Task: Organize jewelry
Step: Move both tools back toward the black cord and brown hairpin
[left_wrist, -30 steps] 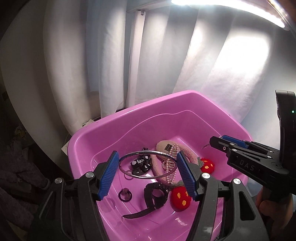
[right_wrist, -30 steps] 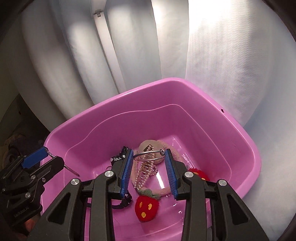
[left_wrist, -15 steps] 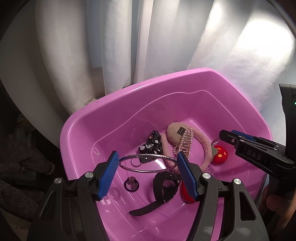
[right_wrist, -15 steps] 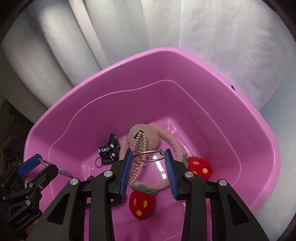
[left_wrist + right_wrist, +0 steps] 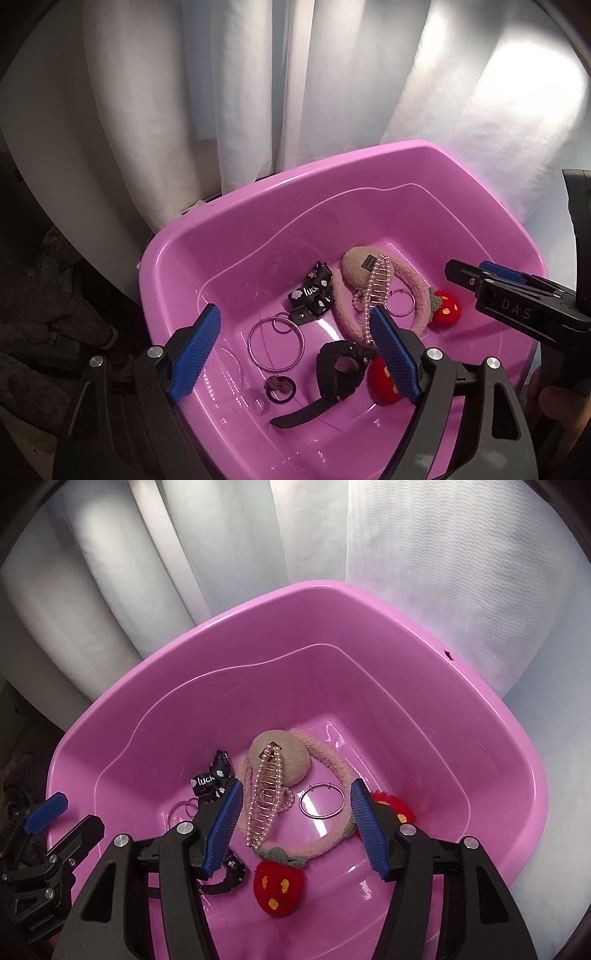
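Now, from the left wrist, the left tool (image 5: 295,350) stands wide and empty, its jaws just opened; the large silver hoop (image 5: 276,345) lies flat on the floor of the pink tub (image 5: 229,236), directly below and between the pads, where a second ago it hung clamped between them. From the right wrist, the right tool (image 5: 295,823) is likewise spread with nothing gripped, jaws just opened; the small silver hoop (image 5: 320,800) it carried earlier now rests flat beside the pearl hair clip (image 5: 266,797), inside the fuzzy headband (image 5: 332,771), nearer this tool than the other.
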Demonstrator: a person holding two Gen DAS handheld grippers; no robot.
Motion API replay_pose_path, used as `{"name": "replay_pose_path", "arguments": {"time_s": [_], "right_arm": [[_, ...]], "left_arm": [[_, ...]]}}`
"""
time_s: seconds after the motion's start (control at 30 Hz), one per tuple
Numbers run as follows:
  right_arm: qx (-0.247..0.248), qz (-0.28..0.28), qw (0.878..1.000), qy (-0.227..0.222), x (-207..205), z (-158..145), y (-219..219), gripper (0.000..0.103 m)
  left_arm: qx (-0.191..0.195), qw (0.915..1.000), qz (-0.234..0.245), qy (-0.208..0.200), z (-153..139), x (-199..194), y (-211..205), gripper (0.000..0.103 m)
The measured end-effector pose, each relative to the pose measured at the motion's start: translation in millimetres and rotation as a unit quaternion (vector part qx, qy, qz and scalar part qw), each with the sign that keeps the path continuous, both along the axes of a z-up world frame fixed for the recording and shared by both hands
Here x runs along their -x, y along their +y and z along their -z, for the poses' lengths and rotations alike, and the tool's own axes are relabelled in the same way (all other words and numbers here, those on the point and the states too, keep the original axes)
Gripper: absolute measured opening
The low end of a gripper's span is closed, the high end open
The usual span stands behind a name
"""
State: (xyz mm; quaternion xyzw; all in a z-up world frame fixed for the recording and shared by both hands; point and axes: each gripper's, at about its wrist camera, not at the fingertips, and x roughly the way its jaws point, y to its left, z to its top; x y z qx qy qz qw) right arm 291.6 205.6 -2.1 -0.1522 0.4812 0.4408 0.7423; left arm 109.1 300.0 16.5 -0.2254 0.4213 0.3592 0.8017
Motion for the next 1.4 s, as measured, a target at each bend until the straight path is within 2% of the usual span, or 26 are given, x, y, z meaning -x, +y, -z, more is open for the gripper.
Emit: {"name": "replay_pose_path", "arguments": {"time_s": [0.2, 0.27, 0.57, 0.87, 1.13, 1.3, 1.4], "right_arm": [[-0.009, 0.002, 1.0, -0.002, 7, -10, -7, 0.058], [-0.013, 0.003, 1.0, -0.005, 11, -15, -11, 0.063], [-0.043, 0.007, 0.999, -0.03, 37, -45, -34, 0.066], [-0.075, 0.025, 0.996, -0.037, 60, -69, -79, 0.07], [-0.118, 0.075, 0.989, -0.046, 100, -79, -145, 0.072], [-0.143, 0.118, 0.981, -0.057, 132, -70, -202, 0.072], [-0.149, 0.145, 0.976, -0.064, 154, -60, -240, 0.073]], "left_arm": [[-0.005, 1.0, 0.0, -0.008, -6, 5, -4, 0.081], [-0.008, 0.9999, 0.001, -0.012, -10, 8, -6, 0.081], [-0.051, 0.998, -0.004, -0.038, -41, 30, -21, 0.094], [-0.082, 0.9947, 0.019, -0.059, -69, 55, -45, 0.096], [-0.082, 0.9922, 0.051, -0.078, -80, 74, -69, 0.097], [-0.082, 0.9882, 0.1, -0.083, -77, 75, -98, 0.097], [-0.066, 0.9842, 0.137, -0.091, -72, 78, -119, 0.097]]}}
